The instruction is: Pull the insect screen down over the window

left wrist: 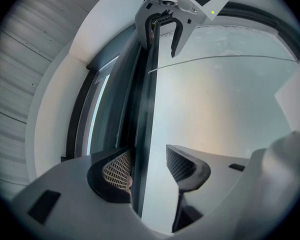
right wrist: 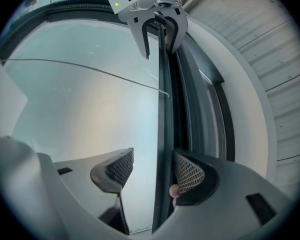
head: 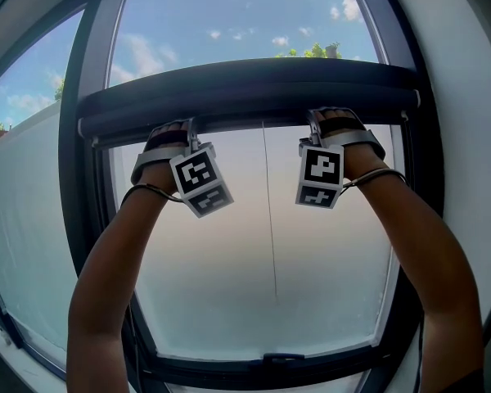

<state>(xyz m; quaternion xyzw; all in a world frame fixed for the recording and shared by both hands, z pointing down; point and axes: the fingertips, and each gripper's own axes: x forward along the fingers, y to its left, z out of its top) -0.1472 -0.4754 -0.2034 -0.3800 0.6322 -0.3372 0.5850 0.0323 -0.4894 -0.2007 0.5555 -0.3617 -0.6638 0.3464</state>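
The insect screen's dark pull bar (head: 245,97) lies straight across the window, about a third of the way down. Blue sky shows above it and a pale, hazy pane below. My left gripper (head: 173,128) reaches up to the bar's left part. In the left gripper view the bar (left wrist: 142,134) runs between the mesh pads (left wrist: 117,170), and a gap shows on the right side. My right gripper (head: 331,117) is at the bar's right part. There too the bar (right wrist: 163,134) passes between the pads (right wrist: 190,174), and the left pad stands off it. Both grippers are open.
A thin cord (head: 268,219) hangs from the bar's middle down over the pane. The dark window frame (head: 82,219) encloses the pane, with a handle (head: 282,357) on its bottom rail. White wall (head: 466,97) flanks the window on the right.
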